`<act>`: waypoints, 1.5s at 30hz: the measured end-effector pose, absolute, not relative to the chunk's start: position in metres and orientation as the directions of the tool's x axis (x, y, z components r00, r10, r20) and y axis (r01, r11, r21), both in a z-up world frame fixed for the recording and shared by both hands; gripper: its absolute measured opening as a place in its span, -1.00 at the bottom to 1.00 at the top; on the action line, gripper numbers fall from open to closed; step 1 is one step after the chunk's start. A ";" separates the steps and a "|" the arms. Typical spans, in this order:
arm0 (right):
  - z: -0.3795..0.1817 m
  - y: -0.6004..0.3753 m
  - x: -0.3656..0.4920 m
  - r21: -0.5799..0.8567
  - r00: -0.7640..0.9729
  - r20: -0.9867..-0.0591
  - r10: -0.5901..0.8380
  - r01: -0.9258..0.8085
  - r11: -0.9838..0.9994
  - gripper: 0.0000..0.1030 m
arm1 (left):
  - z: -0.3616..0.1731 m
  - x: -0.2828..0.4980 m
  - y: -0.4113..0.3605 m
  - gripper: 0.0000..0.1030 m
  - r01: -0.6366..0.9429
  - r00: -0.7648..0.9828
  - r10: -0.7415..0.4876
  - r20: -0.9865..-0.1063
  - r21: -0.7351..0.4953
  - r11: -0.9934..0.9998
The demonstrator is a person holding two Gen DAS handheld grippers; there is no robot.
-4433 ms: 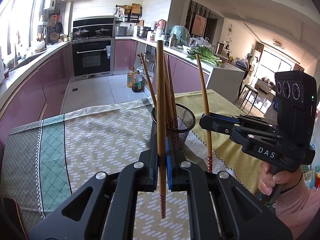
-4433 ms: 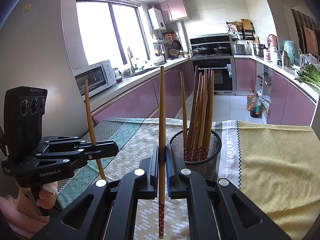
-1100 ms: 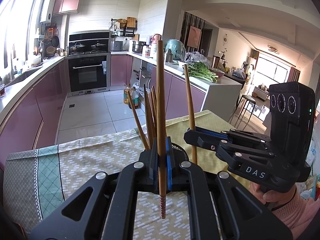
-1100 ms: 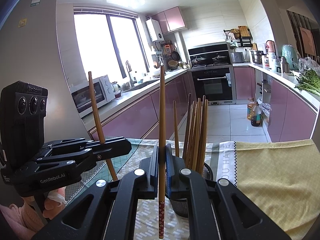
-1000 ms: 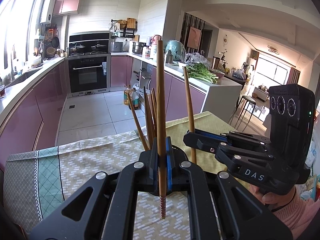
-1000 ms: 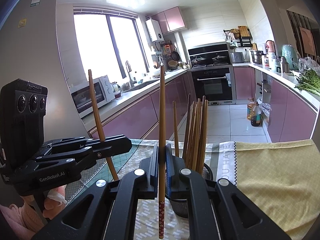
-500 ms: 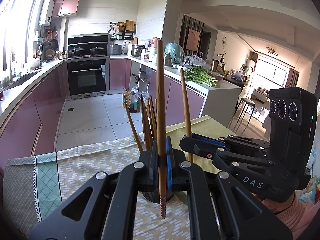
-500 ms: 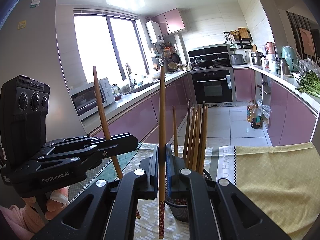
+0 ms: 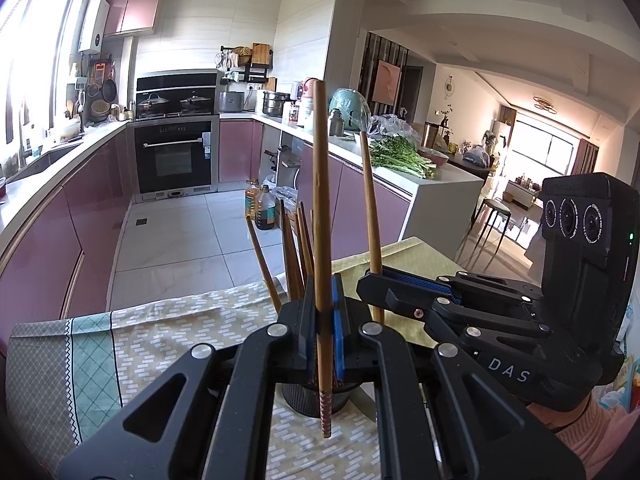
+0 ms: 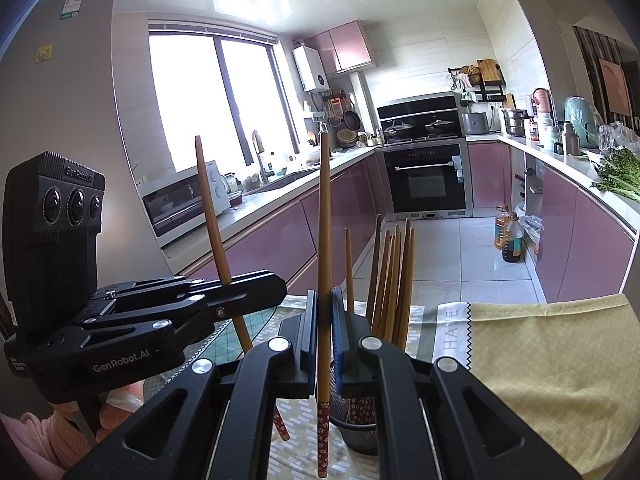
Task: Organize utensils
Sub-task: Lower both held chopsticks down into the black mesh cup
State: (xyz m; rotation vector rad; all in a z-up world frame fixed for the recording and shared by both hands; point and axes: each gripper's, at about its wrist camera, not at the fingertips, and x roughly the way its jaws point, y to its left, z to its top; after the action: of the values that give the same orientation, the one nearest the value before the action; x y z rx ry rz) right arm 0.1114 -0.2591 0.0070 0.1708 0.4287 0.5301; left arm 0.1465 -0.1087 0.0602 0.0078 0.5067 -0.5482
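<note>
My left gripper (image 9: 323,320) is shut on a wooden chopstick (image 9: 321,208), held upright, patterned red tip down. My right gripper (image 10: 324,330) is shut on a second chopstick (image 10: 324,220), also upright. Each gripper shows in the other's view: the right one (image 9: 370,290) to the right, the left one (image 10: 276,284) to the left. A black mesh holder (image 10: 358,430) with several chopsticks (image 10: 394,276) stands on the table just behind both grippers; in the left wrist view the holder (image 9: 304,396) is mostly hidden by my fingers.
The table carries a patterned cloth (image 9: 168,328) with a green border at left and a yellow cloth (image 10: 552,364) at right. Behind lie the kitchen floor, purple cabinets, an oven (image 9: 174,160) and oil bottles (image 10: 508,236).
Both grippers have moved closer to the holder and to each other, still holding their chopsticks upright. The holder now sits low behind the fingers.
</note>
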 end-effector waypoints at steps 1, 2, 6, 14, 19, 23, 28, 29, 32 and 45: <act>0.008 -0.259 0.112 0.267 0.778 -0.349 0.523 -0.453 0.851 -0.89 | 0.060 0.147 -0.109 -0.86 0.500 0.735 -0.496 -0.463 -0.126 0.857; 0.009 -0.261 0.112 0.267 0.778 -0.347 0.524 -0.454 0.850 -0.89 | 0.060 0.147 -0.109 -0.86 0.500 0.735 -0.496 -0.463 -0.126 0.857; 0.012 -0.262 0.112 0.267 0.780 -0.340 0.525 -0.455 0.850 -0.89 | 0.060 0.148 -0.109 -0.86 0.499 0.736 -0.496 -0.460 -0.127 0.857; 0.015 -0.266 0.117 0.274 0.780 -0.335 0.529 -0.456 0.847 -0.89 | 0.064 0.150 -0.109 -0.86 0.497 0.741 -0.501 -0.448 -0.136 0.857; 0.017 -0.266 0.119 0.280 0.782 -0.329 0.530 -0.455 0.845 -0.89 | 0.067 0.153 -0.111 -0.86 0.498 0.743 -0.503 -0.441 -0.138 0.856; 0.018 -0.267 0.121 0.278 0.784 -0.326 0.528 -0.454 0.846 -0.89 | 0.068 0.153 -0.108 -0.86 0.499 0.745 -0.505 -0.436 -0.139 0.855; 0.019 -0.268 0.123 0.280 0.786 -0.323 0.528 -0.453 0.846 -0.89 | 0.069 0.155 -0.108 -0.86 0.499 0.745 -0.506 -0.434 -0.140 0.855; 0.019 -0.268 0.122 0.278 0.787 -0.323 0.526 -0.452 0.847 -0.89 | 0.069 0.155 -0.108 -0.86 0.500 0.746 -0.506 -0.433 -0.139 0.855; 0.019 -0.269 0.123 0.277 0.789 -0.319 0.525 -0.452 0.848 -0.89 | 0.071 0.157 -0.107 -0.86 0.499 0.747 -0.506 -0.432 -0.140 0.855; 0.022 -0.269 0.132 0.278 0.798 -0.315 0.514 -0.440 0.854 -0.89 | 0.074 0.161 -0.108 -0.86 0.497 0.749 -0.506 -0.428 -0.142 0.856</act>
State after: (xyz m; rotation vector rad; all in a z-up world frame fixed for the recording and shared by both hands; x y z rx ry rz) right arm 0.1320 -0.2688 0.0224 0.1951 0.3928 0.5153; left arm 0.1613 -0.1078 0.0736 -0.0193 0.4734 -0.5485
